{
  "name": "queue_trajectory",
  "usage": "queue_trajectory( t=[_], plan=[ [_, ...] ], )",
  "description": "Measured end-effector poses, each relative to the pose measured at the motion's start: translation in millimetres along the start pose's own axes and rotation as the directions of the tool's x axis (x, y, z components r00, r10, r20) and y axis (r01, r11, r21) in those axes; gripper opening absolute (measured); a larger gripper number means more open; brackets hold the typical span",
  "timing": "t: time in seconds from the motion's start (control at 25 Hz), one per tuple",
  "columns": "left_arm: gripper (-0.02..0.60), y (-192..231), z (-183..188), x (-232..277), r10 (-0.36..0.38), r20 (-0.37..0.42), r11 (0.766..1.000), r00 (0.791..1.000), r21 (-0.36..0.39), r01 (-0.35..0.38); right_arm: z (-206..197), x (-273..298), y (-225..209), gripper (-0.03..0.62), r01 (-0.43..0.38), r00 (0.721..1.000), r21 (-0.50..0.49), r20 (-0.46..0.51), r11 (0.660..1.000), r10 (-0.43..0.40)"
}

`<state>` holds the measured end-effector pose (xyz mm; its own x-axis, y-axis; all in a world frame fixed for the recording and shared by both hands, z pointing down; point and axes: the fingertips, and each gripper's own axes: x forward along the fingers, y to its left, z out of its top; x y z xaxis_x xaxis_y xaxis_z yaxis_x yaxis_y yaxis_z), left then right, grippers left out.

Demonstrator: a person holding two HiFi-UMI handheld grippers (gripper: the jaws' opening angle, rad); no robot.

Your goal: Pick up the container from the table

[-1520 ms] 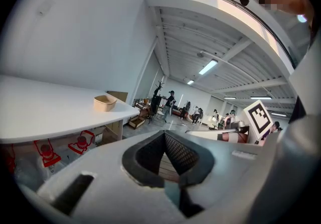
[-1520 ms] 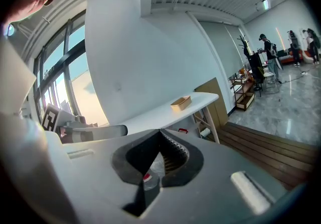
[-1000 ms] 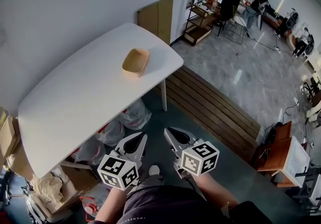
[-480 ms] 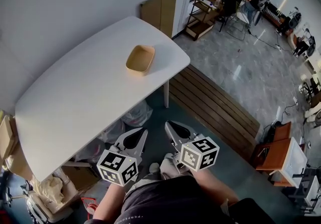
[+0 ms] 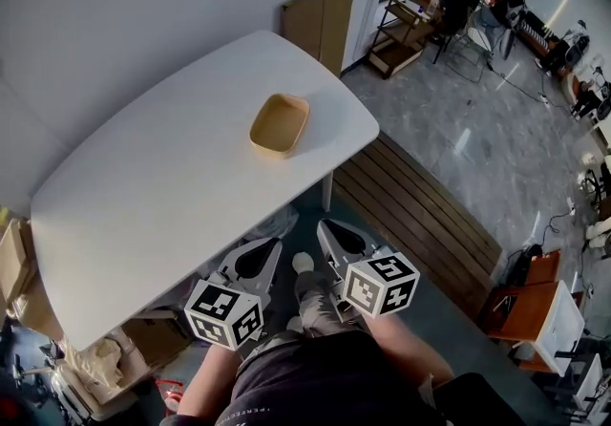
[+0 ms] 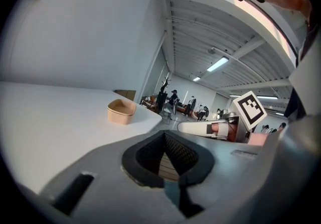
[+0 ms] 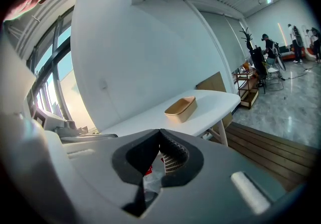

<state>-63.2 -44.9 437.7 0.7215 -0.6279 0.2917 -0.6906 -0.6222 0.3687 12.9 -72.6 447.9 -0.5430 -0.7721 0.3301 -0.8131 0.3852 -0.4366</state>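
Note:
A tan oblong container [image 5: 280, 123] sits empty on the white table [image 5: 143, 195], near its far right end. It also shows in the left gripper view as the container [image 6: 121, 111] and in the right gripper view as the container [image 7: 180, 108]. My left gripper [image 5: 275, 244] and right gripper [image 5: 322, 223] hang side by side just short of the table's near edge, well apart from the container. Both point toward the table. The left gripper [image 6: 164, 132] is shut with nothing in it, and so is the right gripper [image 7: 159, 131].
Plastic bags [image 5: 272, 223] and cardboard boxes [image 5: 19, 271] lie under and beside the table. A table leg [image 5: 327, 193] stands just ahead of the right gripper. A slatted wooden platform [image 5: 420, 214] lies to the right. A wooden board [image 5: 320, 18] leans on the wall. People stand far back.
Both grippers have come forward to the table's near edge, and the container now lies closer in view. A shoe now shows between the grippers. The jaws stayed shut.

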Motion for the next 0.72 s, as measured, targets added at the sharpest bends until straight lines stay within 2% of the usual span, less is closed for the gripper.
queue_trajectory(
  t=[0.4,0.72],
  plan=[
    [-0.005,39.3,39.8,46.5,0.041,0.001,0.999,0.999,-0.006,-0.041,40.5,58.5,-36.9,0.0,-0.005,1.0,0.013,-0.03,1.0,0.005],
    [-0.002,72.6,69.6,76.7,0.085,0.011,0.996,0.996,-0.019,-0.084,72.7,106.3,-60.8,0.035,-0.011,0.998,0.006,-0.056,1.0,0.012]
  ],
)
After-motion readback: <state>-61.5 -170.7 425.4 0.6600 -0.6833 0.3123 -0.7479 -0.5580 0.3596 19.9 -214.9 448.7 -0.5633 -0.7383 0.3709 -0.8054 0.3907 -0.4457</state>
